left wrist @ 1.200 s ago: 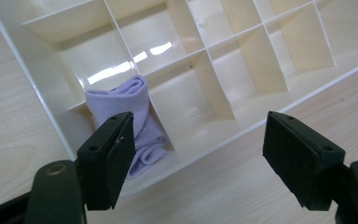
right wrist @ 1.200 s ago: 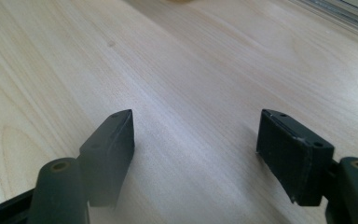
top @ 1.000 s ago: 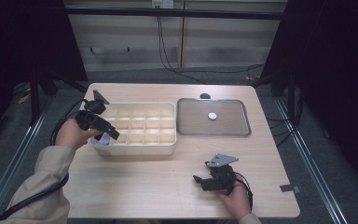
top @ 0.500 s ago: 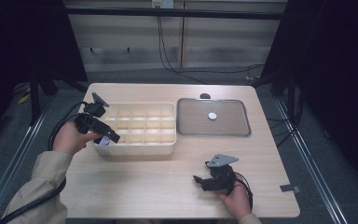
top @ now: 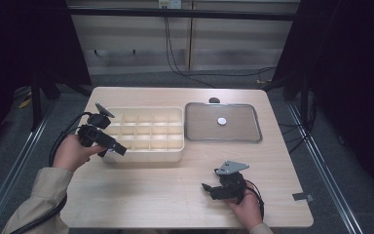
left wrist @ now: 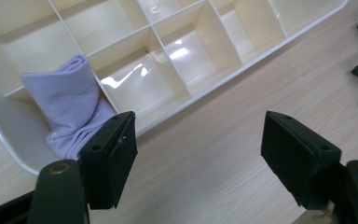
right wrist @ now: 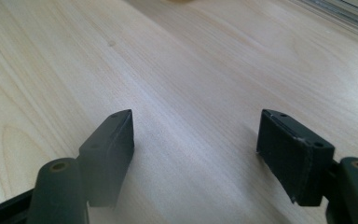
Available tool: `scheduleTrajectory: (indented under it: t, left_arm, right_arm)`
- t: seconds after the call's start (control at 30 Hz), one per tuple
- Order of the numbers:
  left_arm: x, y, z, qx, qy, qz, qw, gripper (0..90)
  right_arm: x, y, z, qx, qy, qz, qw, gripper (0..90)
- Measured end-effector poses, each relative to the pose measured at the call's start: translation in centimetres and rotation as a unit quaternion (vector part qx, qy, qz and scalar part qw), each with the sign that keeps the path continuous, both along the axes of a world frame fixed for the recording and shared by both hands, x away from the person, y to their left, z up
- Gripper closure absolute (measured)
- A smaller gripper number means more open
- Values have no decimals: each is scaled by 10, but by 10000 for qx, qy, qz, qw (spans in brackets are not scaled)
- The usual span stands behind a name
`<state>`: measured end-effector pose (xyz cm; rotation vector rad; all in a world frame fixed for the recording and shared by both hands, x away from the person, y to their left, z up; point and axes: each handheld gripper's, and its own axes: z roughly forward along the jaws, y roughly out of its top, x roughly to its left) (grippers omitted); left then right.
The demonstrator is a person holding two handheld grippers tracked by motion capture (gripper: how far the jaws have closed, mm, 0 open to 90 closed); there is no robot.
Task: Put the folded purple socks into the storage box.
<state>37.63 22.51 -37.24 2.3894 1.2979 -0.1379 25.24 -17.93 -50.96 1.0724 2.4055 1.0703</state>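
Cloth (left wrist: pixel 70 107): pale lilac, plain. Divided box (top: pixel 148 131): cream, glossy inside. Table (top: pixel 141 195): light wood, fine grain lines. Tray (top: pixel 243 130): grey metal, with small white disc (top: pixel 221 120). Gripper pads (left wrist: pixel 112 158): matte black. Sleeve (top: pixel 39 195): beige.

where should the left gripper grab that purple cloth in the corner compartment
Probably the rolled top of the purple cloth, coming from above. It stands upright in a corner cell of the divided tray, walls close on its sides, so only its top is free. The left gripper is open.
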Motion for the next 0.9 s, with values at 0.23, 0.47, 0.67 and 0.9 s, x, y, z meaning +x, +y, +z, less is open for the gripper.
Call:
scheduleTrajectory:
  t: [0.23,0.47,0.67,0.9]
  left_arm:
    - [-8,-1,-4,-73,-8,-76,9999,266]
    - [-14,-4,-10,-126,-4,-158,9998,266]
    - [-18,-9,-15,-180,-9,-212,9996,266]
    - [-20,-11,-22,-270,-2,-261,9993,269]
  right_arm:
    - [0,0,0,1,-1,1,10000,272]
    - [0,0,0,1,2,0,10000,272]
    - [0,0,0,0,1,2,10000,271]
    - [1,0,0,5,-47,53,10000,270]
